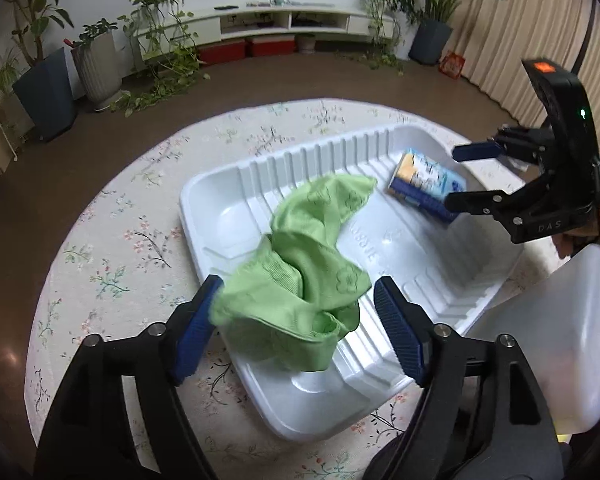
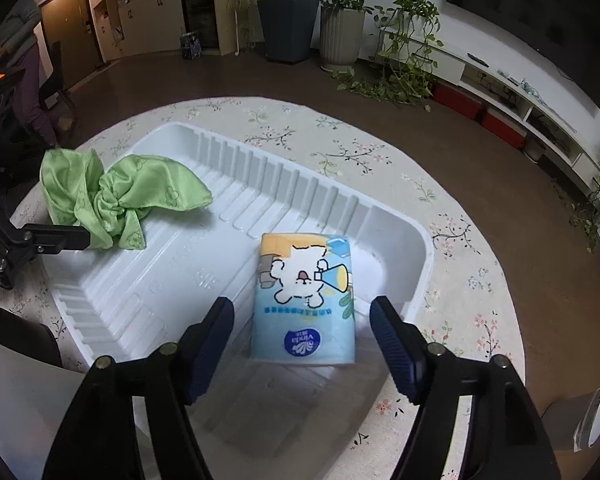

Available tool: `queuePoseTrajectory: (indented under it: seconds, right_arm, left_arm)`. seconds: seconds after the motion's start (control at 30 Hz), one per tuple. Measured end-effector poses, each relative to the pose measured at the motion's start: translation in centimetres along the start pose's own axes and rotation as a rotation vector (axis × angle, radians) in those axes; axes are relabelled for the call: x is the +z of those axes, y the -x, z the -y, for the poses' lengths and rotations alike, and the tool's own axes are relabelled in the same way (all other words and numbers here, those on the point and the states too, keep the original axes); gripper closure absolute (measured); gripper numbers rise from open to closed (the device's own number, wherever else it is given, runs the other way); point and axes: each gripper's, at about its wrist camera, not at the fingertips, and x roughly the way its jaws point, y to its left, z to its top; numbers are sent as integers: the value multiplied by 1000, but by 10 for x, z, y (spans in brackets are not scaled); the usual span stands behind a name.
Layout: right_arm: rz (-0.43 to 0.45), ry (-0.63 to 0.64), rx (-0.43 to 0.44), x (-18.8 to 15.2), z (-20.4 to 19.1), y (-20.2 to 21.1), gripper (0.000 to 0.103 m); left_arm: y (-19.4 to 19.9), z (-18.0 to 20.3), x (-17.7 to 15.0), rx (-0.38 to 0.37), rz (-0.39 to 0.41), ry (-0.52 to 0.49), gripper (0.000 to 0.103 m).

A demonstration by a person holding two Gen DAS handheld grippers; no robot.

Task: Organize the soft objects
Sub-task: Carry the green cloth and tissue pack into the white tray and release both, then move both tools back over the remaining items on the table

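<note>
A crumpled green cloth (image 1: 308,264) lies in the near end of a white ribbed plastic tray (image 1: 260,160), partly over its rim. My left gripper (image 1: 298,312) is open, its jaws on either side of the cloth and not closed on it. A blue and yellow tissue pack (image 2: 304,296) with a cartoon bear lies in the tray's other end. My right gripper (image 2: 302,336) is open just above and around the pack. The pack also shows in the left wrist view (image 1: 424,184), with the right gripper (image 1: 460,176) beside it. The cloth also shows in the right wrist view (image 2: 116,196).
The tray (image 2: 380,216) rests on a round table with a floral cloth (image 1: 112,248). A white translucent container (image 1: 556,336) stands at the table's right edge. Potted plants, a low white TV shelf and curtains line the room behind. A person sits at far left in the right wrist view.
</note>
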Motion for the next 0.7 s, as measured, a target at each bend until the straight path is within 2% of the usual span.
queuePoseTrajectory:
  seconds: [0.2,0.3,0.4,0.53,0.6,0.7]
  right_arm:
    - [101,-91,13,-7,23,42,25]
    - [169,-165,17,-17,39,74,21]
    - [227,-221,20,-34,50,106,16]
    - [286,-294,31,-67,59,146,8]
    - [321,-323,38,-83,61,161,2]
    - [367,-376,28,-107,58,184,1]
  left_arm:
    - [52,-16,-8,14,121,85,21]
    - [92,-22,-33,14,204,158,17]
    - [122,-18,-65,6,244,187,1]
    - [153,-7,-112,-11,274,214,0]
    - [167,0,-134,9,308,226,0]
    - [192,17,-169,11,373,246,0]
